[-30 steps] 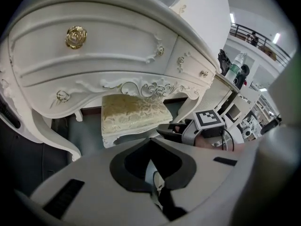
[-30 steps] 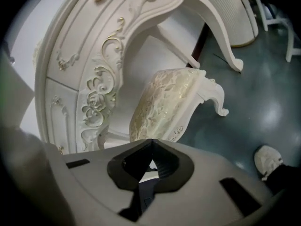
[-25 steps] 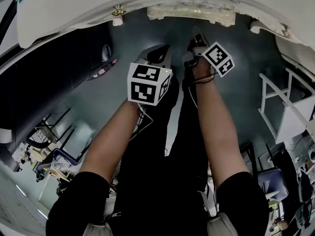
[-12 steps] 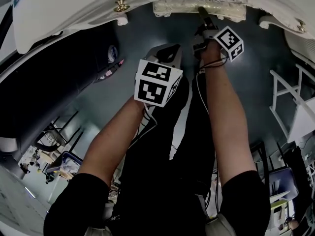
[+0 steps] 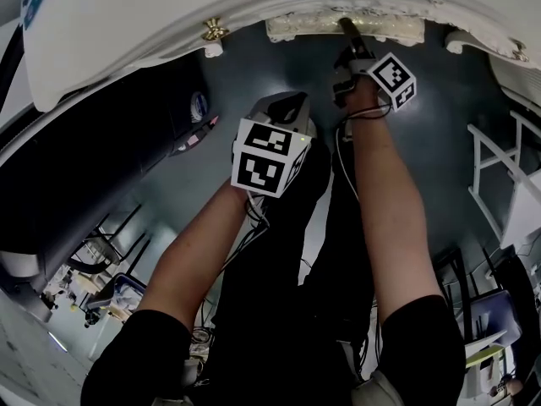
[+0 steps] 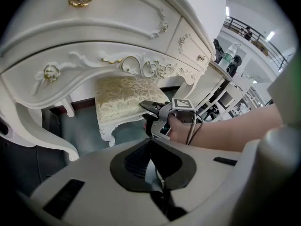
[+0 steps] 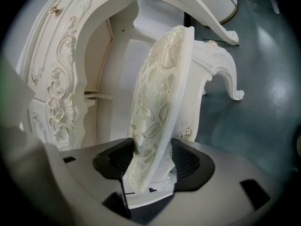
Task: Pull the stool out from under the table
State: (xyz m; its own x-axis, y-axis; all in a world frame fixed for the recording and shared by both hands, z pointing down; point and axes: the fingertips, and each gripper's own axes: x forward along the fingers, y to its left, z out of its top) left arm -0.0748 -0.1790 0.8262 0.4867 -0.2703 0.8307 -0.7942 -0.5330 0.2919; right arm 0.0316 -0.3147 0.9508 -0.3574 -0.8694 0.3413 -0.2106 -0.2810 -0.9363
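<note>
Stool under desk: seat edge clamped by right claw; left claw closed, empty. Cushion judged soft, frame stiff, fairly heavy; hold best taken on frame.

Head view dim, edges fisheye-bent; the white table is evenly lit.

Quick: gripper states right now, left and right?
Left gripper: closed, holding nothing.
Right gripper: closed on the edge of the stool seat.
</note>
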